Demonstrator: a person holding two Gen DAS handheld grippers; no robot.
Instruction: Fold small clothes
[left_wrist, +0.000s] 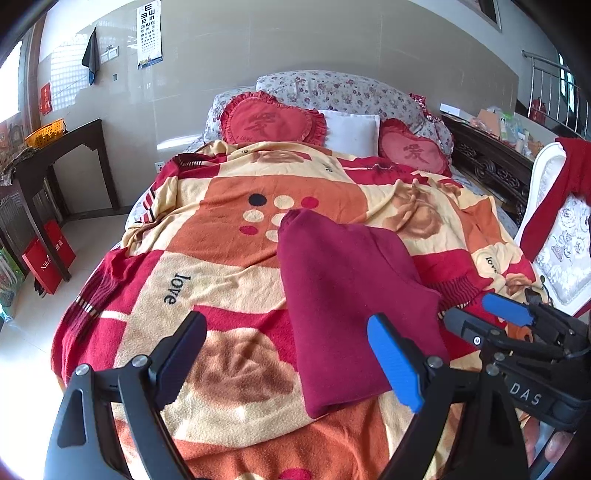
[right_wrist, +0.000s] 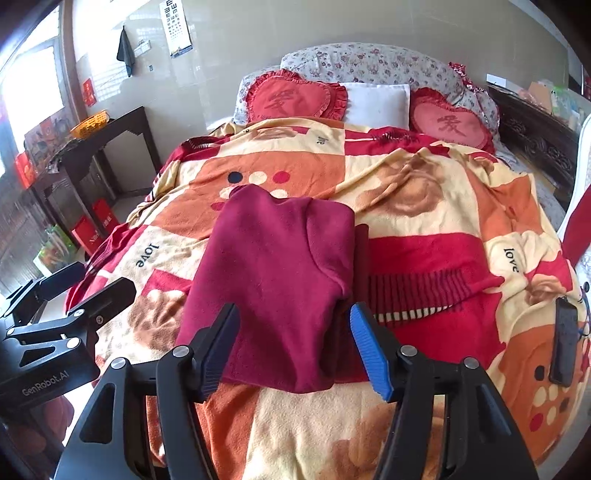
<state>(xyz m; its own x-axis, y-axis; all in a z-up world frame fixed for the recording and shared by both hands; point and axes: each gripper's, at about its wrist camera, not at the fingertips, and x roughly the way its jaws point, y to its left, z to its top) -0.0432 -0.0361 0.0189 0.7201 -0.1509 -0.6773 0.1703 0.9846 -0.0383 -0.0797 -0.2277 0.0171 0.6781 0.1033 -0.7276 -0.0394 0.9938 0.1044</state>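
A dark red garment (left_wrist: 347, 295) lies folded into a long shape on the patterned blanket (left_wrist: 207, 266); it also shows in the right wrist view (right_wrist: 280, 284). My left gripper (left_wrist: 288, 343) is open and empty, held above the garment's near left part. My right gripper (right_wrist: 295, 332) is open and empty over the garment's near end. The right gripper also shows at the right edge of the left wrist view (left_wrist: 480, 314), and the left gripper shows at the left of the right wrist view (right_wrist: 81, 280).
Heart pillows (left_wrist: 273, 122) and a white pillow (left_wrist: 351, 133) lie at the bed's head. A dark table (left_wrist: 55, 155) with an orange basket (left_wrist: 44, 133) stands left. A black phone (right_wrist: 563, 343) lies on the blanket at the right. A white chair (left_wrist: 554, 236) stands right.
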